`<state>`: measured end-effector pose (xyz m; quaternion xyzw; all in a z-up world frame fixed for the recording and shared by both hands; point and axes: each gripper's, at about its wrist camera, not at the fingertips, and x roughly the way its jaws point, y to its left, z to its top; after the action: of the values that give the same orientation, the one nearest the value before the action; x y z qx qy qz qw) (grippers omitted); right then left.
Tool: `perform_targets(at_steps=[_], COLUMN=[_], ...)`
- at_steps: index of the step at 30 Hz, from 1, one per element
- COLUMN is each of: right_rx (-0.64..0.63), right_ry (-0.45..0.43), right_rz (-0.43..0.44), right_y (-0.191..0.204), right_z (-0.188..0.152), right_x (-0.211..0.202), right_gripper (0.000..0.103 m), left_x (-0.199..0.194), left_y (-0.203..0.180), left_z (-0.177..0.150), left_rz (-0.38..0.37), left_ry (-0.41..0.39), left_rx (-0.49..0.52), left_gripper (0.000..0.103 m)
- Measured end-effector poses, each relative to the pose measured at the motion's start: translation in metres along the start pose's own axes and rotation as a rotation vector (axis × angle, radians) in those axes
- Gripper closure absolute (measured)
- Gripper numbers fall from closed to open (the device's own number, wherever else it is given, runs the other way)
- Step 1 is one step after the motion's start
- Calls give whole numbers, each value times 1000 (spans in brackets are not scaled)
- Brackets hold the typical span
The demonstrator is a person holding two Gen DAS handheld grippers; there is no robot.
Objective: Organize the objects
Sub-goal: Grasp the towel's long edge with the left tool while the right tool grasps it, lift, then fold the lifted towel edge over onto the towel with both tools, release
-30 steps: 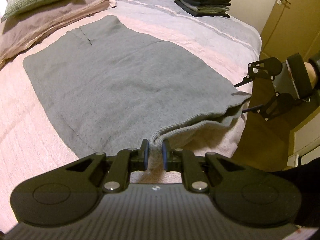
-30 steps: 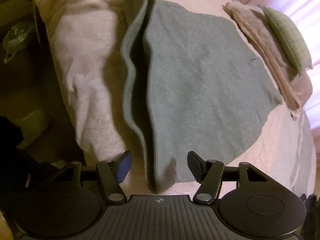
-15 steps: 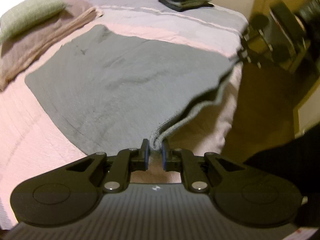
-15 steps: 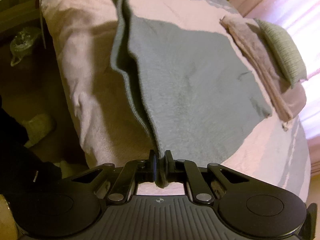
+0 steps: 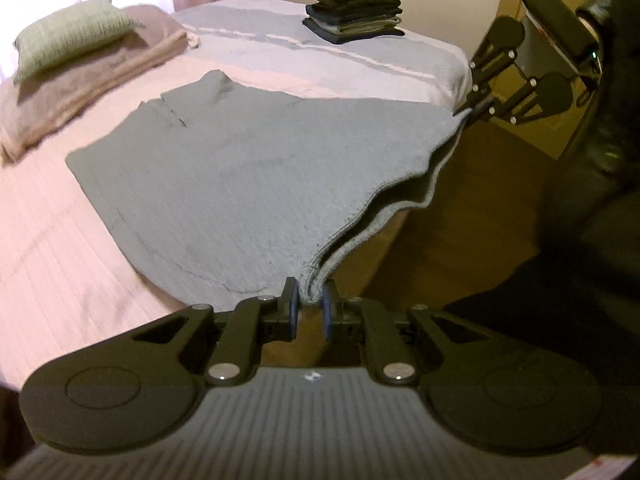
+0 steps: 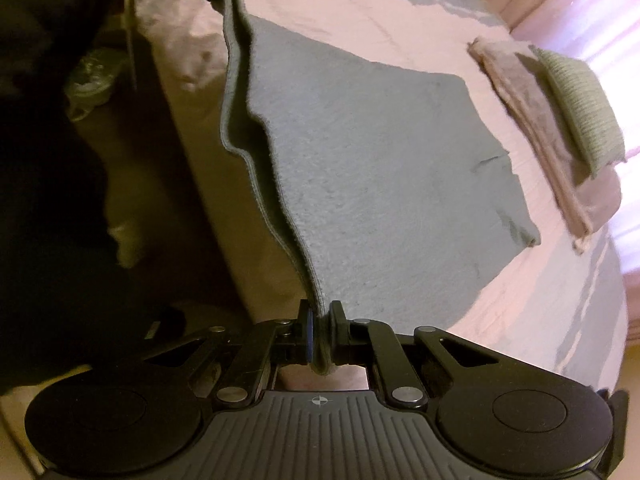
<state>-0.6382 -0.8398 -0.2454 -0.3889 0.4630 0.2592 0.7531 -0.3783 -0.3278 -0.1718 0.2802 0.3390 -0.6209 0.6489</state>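
A grey towel (image 5: 248,176) (image 6: 376,160), folded double, lies across the pink bed, and its near edge is lifted off the mattress. My left gripper (image 5: 309,303) is shut on one near corner of it. My right gripper (image 6: 321,330) is shut on the other near corner, and in the left wrist view that gripper (image 5: 470,109) shows at the upper right, with the towel's edge stretched and sagging between the two. The far half of the towel still rests flat on the bed.
A stack of dark folded clothes (image 5: 354,12) sits at the bed's far end. A green cushion (image 5: 68,34) (image 6: 576,108) lies on a folded brown blanket (image 5: 80,84) (image 6: 532,128) by the window. Brown floor (image 5: 460,220) runs beside the bed, with a cupboard door (image 5: 516,12) behind.
The right gripper went from open to shut on the towel's corner. Both grippers then rose and drew back, lifting the near edge off the bed.
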Motion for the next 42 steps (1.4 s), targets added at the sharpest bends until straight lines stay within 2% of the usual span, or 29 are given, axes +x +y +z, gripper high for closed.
perform_targets(at_steps=[3, 7, 12, 17, 21, 25, 31, 36, 42], right_rx=[9, 10, 65, 101, 122, 184, 312, 440, 508], right_ry=[13, -1, -32, -59, -83, -101, -89, -65, -31], right_rz=[19, -21, -18, 15, 74, 168, 270, 329, 357], right_y=[4, -27, -113, -219, -308, -398, -496, -544, -554], right_z=[9, 32, 76, 121, 149, 169, 180, 177, 166], right_x=[-18, -38, -47, -20, 26, 89, 195, 279, 338], right_gripper=[99, 99, 99, 99, 99, 99, 99, 99, 99], left_x=[-19, -37, -41, -20, 25, 85, 192, 272, 326], left_y=[0, 29, 95, 176, 245, 312, 401, 453, 481], left_z=[0, 28, 101, 178, 228, 262, 285, 283, 275], left_rz=[-26, -39, -42, -23, -4, 2, 6, 30, 59], left_ry=[-12, -50, -88, -120, -96, -53, 56, 136, 204], left_rx=[-45, -66, -114, -166, -224, -335, -449, -519, -556], left_gripper=[95, 94, 95, 95, 94, 94, 94, 94, 94])
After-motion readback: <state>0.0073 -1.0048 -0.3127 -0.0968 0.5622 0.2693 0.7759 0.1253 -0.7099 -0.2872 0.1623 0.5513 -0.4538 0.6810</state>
